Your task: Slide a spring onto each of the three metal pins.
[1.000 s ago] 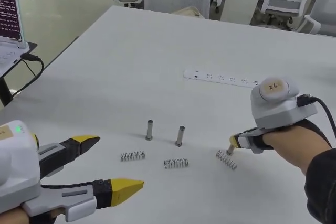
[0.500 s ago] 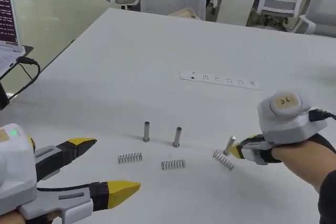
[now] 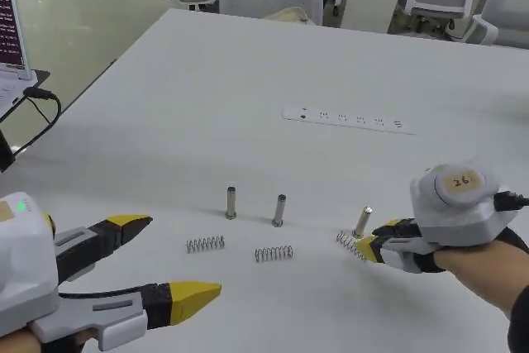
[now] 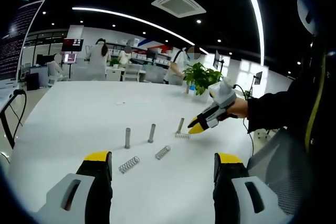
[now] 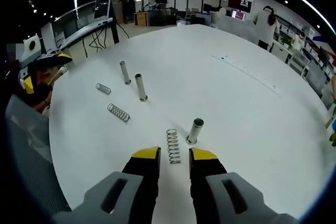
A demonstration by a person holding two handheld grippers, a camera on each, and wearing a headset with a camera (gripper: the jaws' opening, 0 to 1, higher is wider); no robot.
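My right gripper (image 5: 171,157) low over the white counter (image 5: 252,114) — fingers (image 5: 146,155) narrowly apart astride one end of a small steel coil spring (image 5: 172,142), beside an upright metal pin (image 5: 195,129), my left gripper (image 4: 163,162) hovering, fingers wide.

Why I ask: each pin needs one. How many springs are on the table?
3, all lying flat: left spring near the left pin, middle spring near the middle pin, right spring at the right gripper's tips beside the right pin. None looks hidden.
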